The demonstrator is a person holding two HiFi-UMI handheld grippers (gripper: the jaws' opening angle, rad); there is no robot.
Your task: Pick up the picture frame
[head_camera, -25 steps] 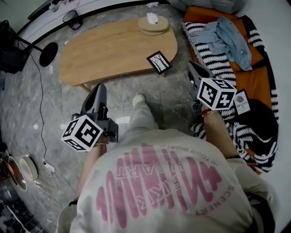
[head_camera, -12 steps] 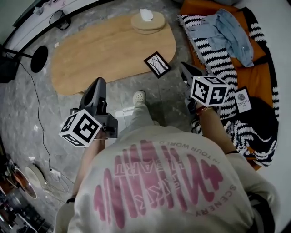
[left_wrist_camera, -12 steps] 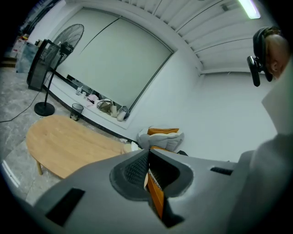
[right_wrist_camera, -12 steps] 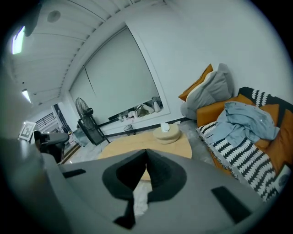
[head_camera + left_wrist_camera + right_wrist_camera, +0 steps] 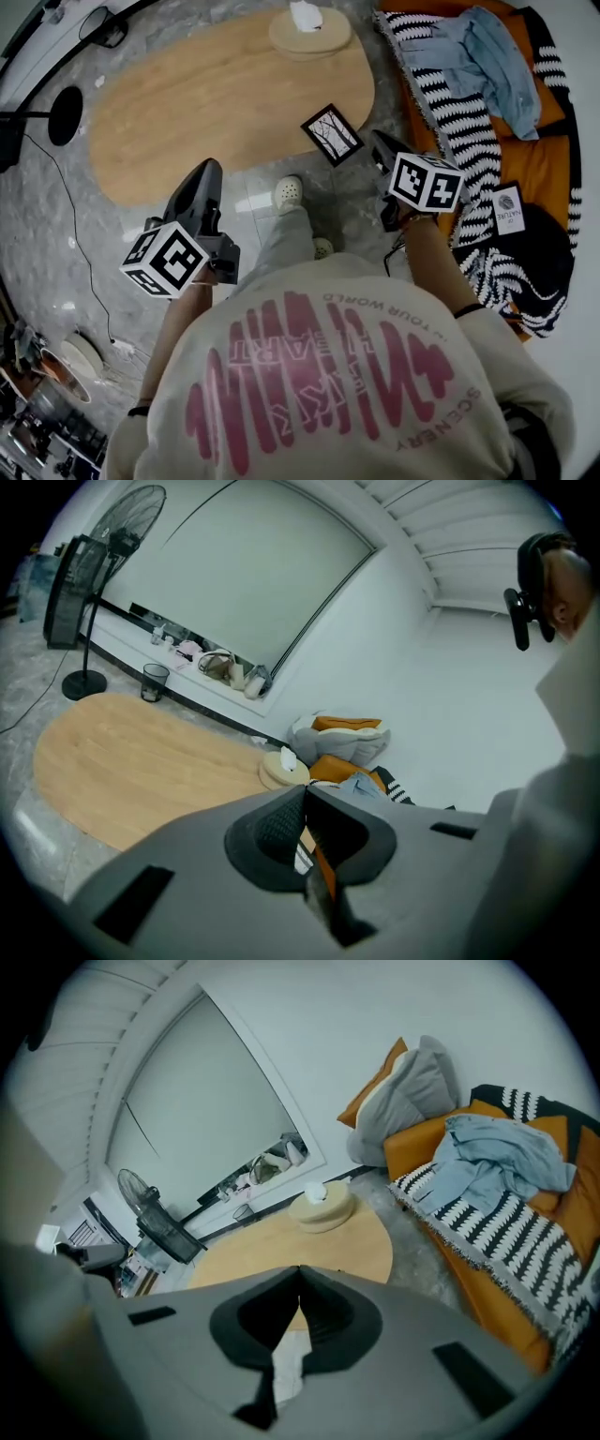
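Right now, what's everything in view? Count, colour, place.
picture frame: 1, black border, at the table's near edge, sofa side
table: 1, light wood, oval, on grey floor
tissue holder: 1, pale wood, round, table's far end
sofa: 1, orange, right of table
blanket: 1, black-and-white stripes, on sofa
shirt: 1, light blue, on blanket
fan: 1, black, floor at table's left end
bin: 1, dark wire, beside fan
shoes: 2, white, on the person's feet
left gripper: grey, jaws together, empty
right gripper: grey, jaws together, empty, beside the frame
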